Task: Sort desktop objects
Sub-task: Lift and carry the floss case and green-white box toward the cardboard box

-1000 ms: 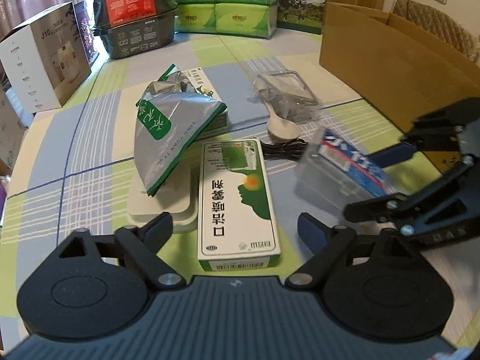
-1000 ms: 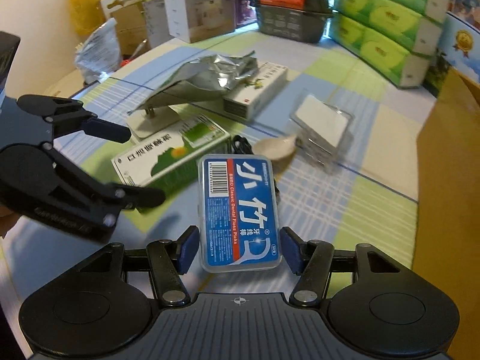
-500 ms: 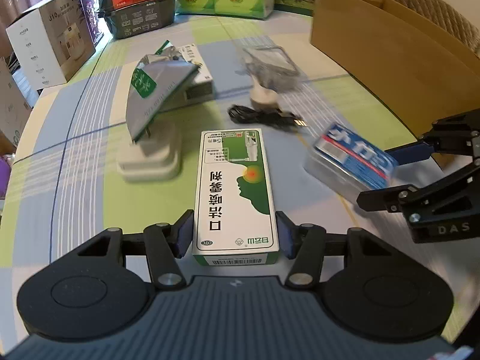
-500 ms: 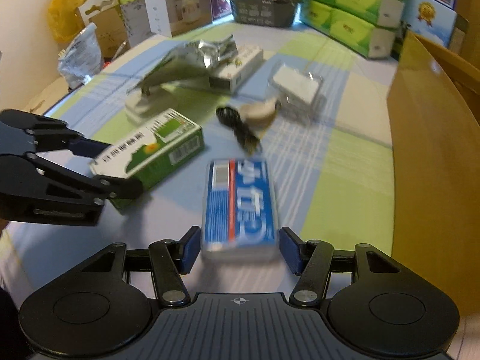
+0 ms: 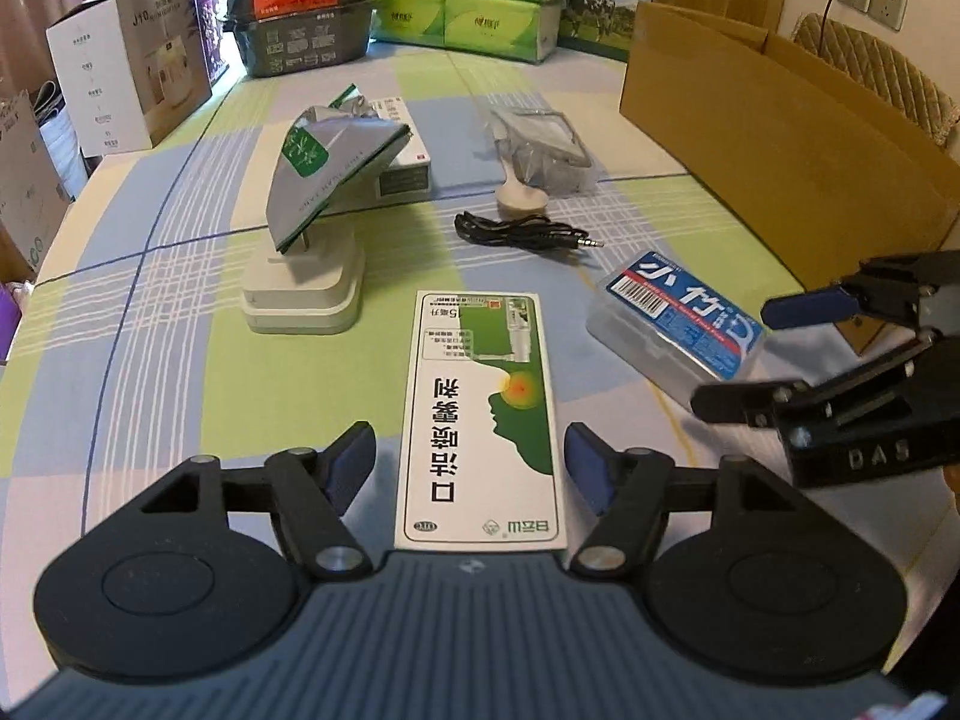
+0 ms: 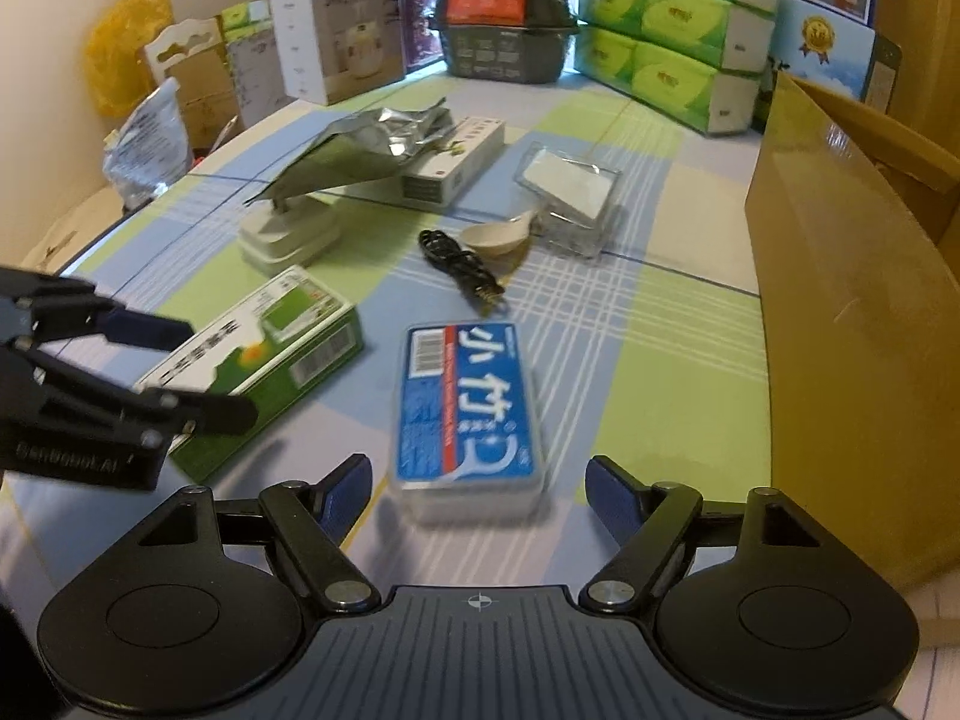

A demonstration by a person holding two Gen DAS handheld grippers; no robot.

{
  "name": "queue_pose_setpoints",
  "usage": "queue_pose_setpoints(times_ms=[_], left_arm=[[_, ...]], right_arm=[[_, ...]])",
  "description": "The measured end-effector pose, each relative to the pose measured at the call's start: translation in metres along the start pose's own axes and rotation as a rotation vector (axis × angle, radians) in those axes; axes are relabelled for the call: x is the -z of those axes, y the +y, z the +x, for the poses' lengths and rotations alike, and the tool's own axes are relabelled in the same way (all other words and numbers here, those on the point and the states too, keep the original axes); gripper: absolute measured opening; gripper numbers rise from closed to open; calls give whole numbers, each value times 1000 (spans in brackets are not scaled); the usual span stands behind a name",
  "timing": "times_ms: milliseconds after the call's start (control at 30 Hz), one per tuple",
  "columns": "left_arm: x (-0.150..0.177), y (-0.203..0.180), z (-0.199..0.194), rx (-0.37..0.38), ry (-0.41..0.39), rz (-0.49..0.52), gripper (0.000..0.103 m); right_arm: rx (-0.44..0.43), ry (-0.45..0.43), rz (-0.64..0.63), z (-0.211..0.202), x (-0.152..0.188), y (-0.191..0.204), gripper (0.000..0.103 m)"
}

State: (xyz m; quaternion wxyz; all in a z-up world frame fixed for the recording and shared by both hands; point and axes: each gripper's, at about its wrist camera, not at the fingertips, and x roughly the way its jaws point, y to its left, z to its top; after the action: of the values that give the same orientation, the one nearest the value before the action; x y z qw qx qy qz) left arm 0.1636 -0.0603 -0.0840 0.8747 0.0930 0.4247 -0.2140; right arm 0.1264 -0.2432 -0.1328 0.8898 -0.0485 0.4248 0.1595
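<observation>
Both tongs have let go since half a second ago. Left wrist view: my left tongs (image 5: 470, 459) gape wide around the green-and-white box (image 5: 480, 414), flat on the bench (image 5: 150, 360) at lower centre. Right wrist view: my right tongs (image 6: 478, 491) stand wide open, the blue floss-pick case (image 6: 465, 414) lying between them at centre.

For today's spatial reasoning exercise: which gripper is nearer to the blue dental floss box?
Right. The right gripper straddles the near end of the blue dental floss box, jaws open; the left gripper sits around the green box beside it.
</observation>
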Motion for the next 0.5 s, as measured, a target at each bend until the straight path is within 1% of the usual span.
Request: queue_pose_setpoints(times_ms=[233, 300, 433, 500], left_arm=[[-5, -5, 15, 11, 26, 18, 65], [-6, -7, 18, 6, 33, 24, 63], [-7, -7, 22, -5, 36, 31, 61], [-7, -6, 23, -10, 34, 28, 60]], right_arm=[[-32, 11, -13, 15, -8, 0, 74], [-38, 19, -21, 19, -9, 0, 67], [-31, 15, -25, 22, -11, 0, 61], [-30, 10, -20, 22, -12, 0, 54]])
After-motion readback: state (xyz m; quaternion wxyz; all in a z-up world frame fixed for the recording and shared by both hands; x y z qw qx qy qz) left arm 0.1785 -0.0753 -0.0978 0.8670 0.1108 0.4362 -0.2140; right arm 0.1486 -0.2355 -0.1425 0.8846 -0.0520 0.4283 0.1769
